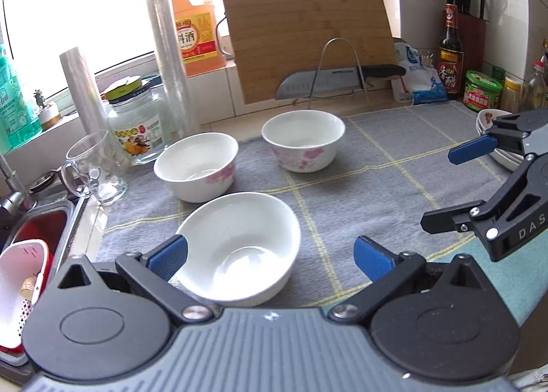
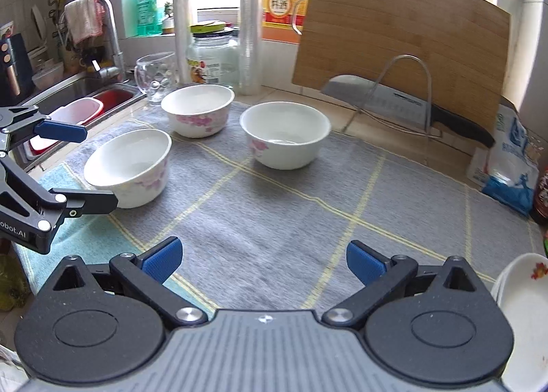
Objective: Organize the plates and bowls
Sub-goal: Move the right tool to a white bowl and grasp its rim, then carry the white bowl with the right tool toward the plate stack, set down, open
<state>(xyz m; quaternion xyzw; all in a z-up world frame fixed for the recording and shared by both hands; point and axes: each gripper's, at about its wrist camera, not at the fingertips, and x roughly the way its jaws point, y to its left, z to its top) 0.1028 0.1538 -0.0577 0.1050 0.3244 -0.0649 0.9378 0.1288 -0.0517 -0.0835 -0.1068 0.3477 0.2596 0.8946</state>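
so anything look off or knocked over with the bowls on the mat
Nothing stands out. All three bowls, the near one, the left one and the far one, sit upright and apart on the grey mat, with no chips or spills visible. Both the left gripper and right gripper are open and empty.

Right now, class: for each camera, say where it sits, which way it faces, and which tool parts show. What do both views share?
Left wrist: on the left tool, facing the window over the near bowl; right tool at right.
Right wrist: on the right tool, facing the board over the mat; left tool at left.
Shared: three bowls, board, knife.
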